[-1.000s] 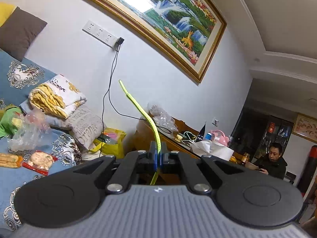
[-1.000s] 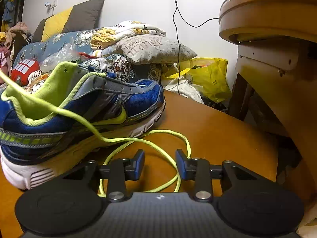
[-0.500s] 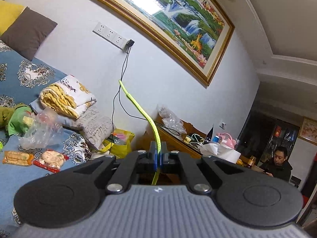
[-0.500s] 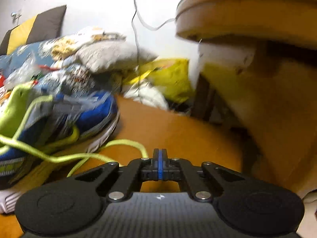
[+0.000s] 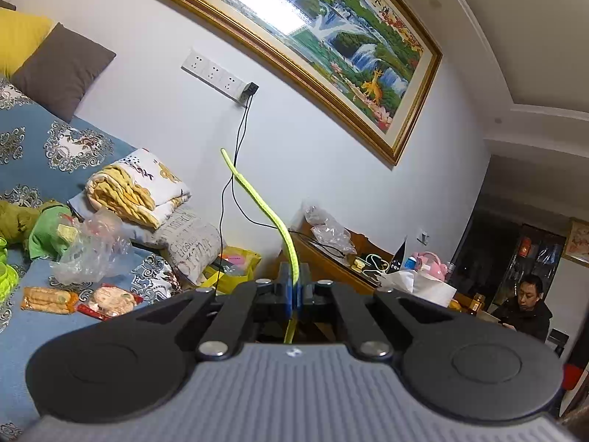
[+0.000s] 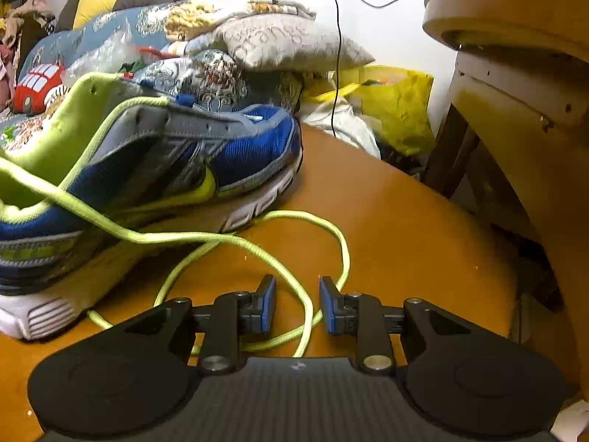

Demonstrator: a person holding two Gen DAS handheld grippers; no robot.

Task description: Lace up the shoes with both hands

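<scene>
The right tongs (image 6: 297, 304), clamped together with nothing between them half a second ago, have just been opening again and now stand released, a loop of the yellow-green lace (image 6: 294, 283) lying between the blue pads untouched on the counter (image 6: 405, 228). Just past the loop sits the blue shoe (image 6: 165, 169), in sharp view once more after the blur. The left tongs (image 5: 293, 287) stay clenched on the lace end (image 5: 257, 206), which curves up before the wall as before

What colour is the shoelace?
Neon yellow-green; the shoelace shows best in the right wrist view, looped beside the shoe.
</scene>
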